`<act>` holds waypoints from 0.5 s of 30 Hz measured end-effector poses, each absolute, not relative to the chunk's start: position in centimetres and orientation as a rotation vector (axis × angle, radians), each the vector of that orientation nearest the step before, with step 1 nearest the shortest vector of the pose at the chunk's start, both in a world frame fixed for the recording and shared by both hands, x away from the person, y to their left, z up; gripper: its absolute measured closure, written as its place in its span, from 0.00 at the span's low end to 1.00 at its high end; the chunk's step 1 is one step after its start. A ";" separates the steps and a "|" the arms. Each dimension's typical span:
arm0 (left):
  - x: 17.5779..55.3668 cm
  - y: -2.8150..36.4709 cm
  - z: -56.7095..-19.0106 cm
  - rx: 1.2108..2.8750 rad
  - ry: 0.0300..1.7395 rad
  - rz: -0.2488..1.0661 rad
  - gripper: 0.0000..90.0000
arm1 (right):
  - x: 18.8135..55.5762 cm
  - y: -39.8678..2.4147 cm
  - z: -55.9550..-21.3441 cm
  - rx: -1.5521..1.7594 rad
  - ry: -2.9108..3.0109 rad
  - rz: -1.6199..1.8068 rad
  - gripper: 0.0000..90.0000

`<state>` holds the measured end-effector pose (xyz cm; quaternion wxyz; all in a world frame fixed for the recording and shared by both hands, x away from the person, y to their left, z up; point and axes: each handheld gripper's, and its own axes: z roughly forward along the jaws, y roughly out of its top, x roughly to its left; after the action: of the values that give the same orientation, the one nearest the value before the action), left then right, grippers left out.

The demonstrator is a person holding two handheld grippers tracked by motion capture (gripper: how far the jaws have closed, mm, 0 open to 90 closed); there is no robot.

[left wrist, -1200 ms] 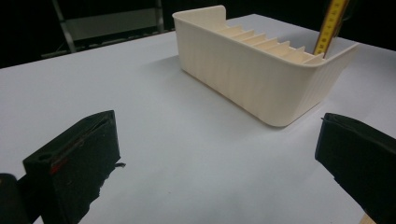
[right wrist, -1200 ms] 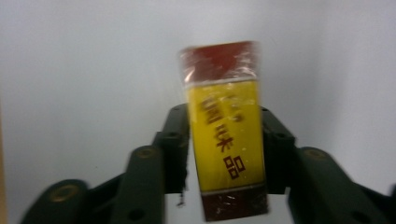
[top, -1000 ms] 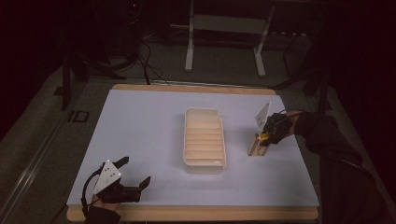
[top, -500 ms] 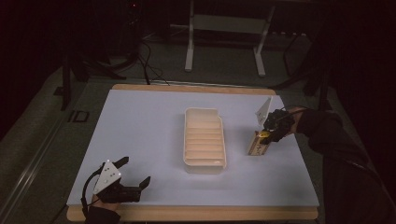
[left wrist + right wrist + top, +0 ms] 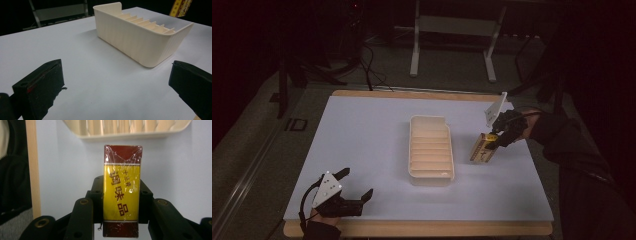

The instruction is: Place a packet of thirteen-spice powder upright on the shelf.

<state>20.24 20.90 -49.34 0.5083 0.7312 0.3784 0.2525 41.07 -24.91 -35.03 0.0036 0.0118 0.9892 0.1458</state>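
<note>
- Box (image 5: 122,192) clamped between the jaws of the right claw (image 5: 495,138), pads pressing on both narrow sides.
- Wrapped in clear film, yellow middle band with dark red print, dark red ends; far end pointing away from the claw toward the tray (image 5: 125,135).
- Seen from above (image 5: 482,148), tilted, hanging out past the claw's tips, toward the tray's right wall but apart from it, above the white mat (image 5: 362,135).
- Tray (image 5: 431,150) cream, long, ribbed inside with cross dividers, lying just ahead of the right claw's tips and well ahead of the left claw (image 5: 357,187).
- Left claw released, jaws spread wide with only mat (image 5: 100,82) between them; nothing gripped.
- Sits low at the near left corner of the mat, grey plate on top, held in a hand (image 5: 319,227).
- From the left claw's camera: tray (image 5: 140,42) ahead and to the right, near end wall closest; box (image 5: 180,7) farther off beyond it, up in the air.
- Wooden table edge (image 5: 32,167) running along the left of the right claw.
</note>
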 end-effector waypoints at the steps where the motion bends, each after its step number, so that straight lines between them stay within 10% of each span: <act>1: 20.2 20.9 -49.3 1.762 0.911 0.609 0.00 | 41.0 -24.7 -34.9 0.040 3.103 0.471 0.75; 15: 20.2 20.9 -49.3 1.759 0.911 0.608 0.00 | 39.0 -21.5 -31.9 -0.065 2.991 0.739 0.75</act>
<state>20.22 20.89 -49.33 0.5094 0.7305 0.3784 0.2525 38.95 -21.52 -31.85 0.0300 -0.0211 0.9702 0.2396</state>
